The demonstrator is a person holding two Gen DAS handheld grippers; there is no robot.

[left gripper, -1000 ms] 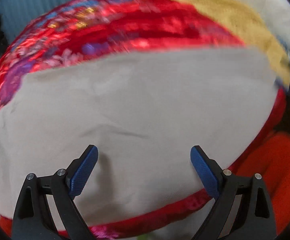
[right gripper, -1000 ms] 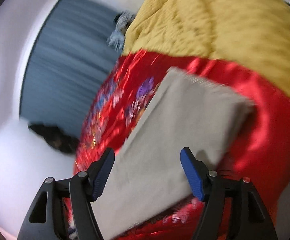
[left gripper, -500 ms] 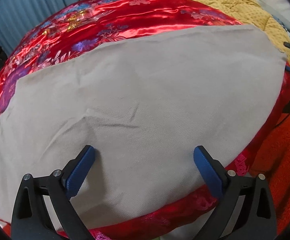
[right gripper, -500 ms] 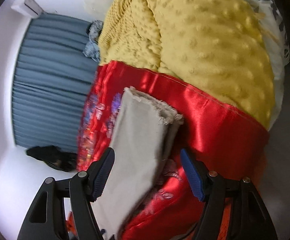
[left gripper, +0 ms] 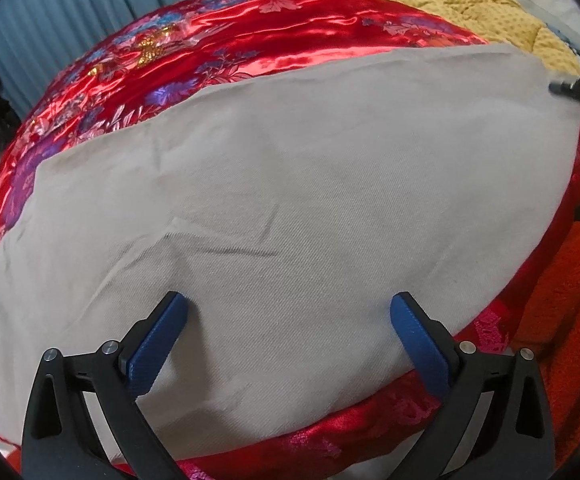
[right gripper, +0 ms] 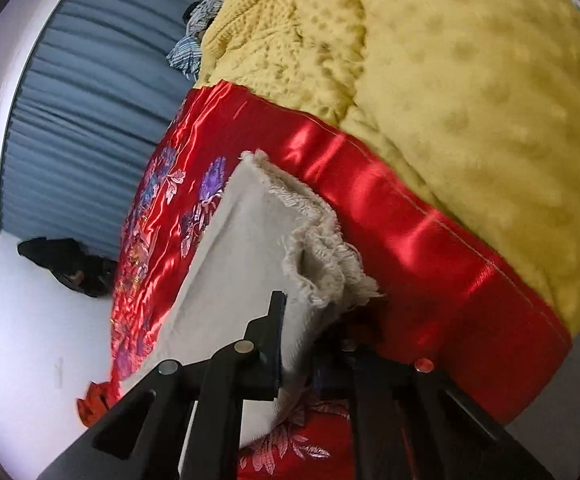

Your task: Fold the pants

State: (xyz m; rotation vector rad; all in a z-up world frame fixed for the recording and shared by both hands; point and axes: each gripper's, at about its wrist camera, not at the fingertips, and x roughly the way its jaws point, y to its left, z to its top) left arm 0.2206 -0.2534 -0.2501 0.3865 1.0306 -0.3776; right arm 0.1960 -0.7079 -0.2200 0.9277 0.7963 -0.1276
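Red satin bedspread (left gripper: 290, 24), flat beige pants (left gripper: 310, 200)

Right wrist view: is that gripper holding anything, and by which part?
Yes. The right gripper is shut on the beige pants, pinching the stacked layers near their frayed hem end. The left gripper is open, holding nothing.

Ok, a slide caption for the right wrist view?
Right gripper shut on the frayed hem of the beige pants, lying on a red satin bedspread.

Beige pants (left gripper: 290, 208), laid flat on a red bedspread, lightly creased, frayed hem layers stacked at one end.
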